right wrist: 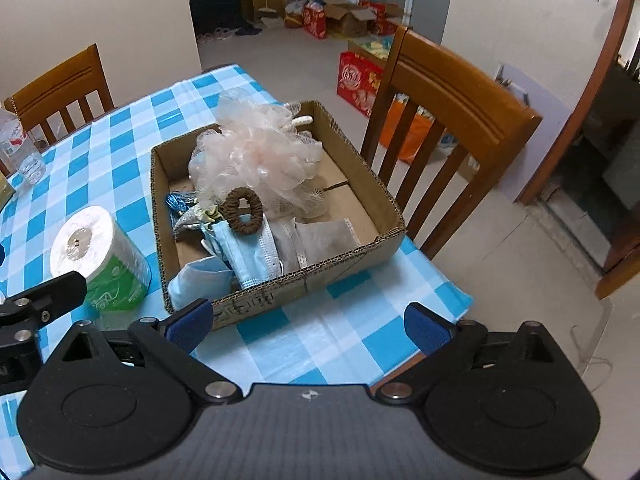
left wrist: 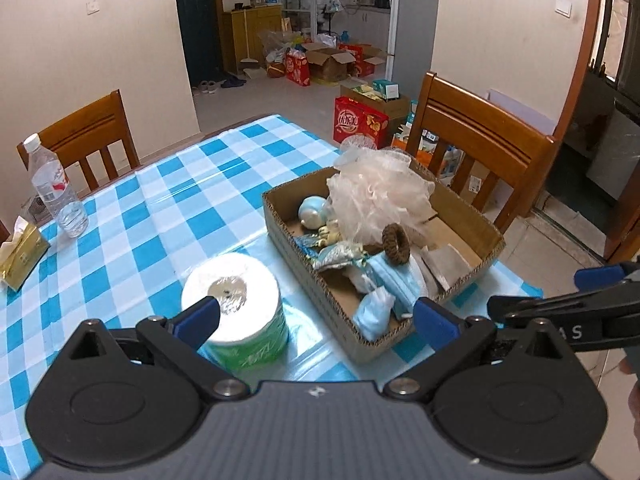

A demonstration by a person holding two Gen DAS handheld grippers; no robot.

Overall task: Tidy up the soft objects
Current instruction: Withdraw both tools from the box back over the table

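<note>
A cardboard box (left wrist: 486, 227) (right wrist: 390, 216) stands on the blue checked tablecloth near the table's right edge. It holds a pale pink mesh bath pouf (left wrist: 380, 196) (right wrist: 256, 160), a brown hair scrunchie (left wrist: 396, 244) (right wrist: 243, 211), blue face masks (left wrist: 390, 280) (right wrist: 244, 252), grey cloths (right wrist: 320, 240) and small trinkets. A toilet roll (left wrist: 236, 304) (right wrist: 100, 256) stands left of the box. My left gripper (left wrist: 316, 316) is open and empty, above the roll and the box's near corner. My right gripper (right wrist: 308, 320) is open and empty, in front of the box.
A water bottle (left wrist: 54, 188) and a tissue pack (left wrist: 20, 254) sit at the table's far left. Wooden chairs (left wrist: 484, 148) (right wrist: 444, 112) stand at the right edge and the far side. Boxes and bags clutter the floor beyond. The table edge drops off just right of the cardboard box.
</note>
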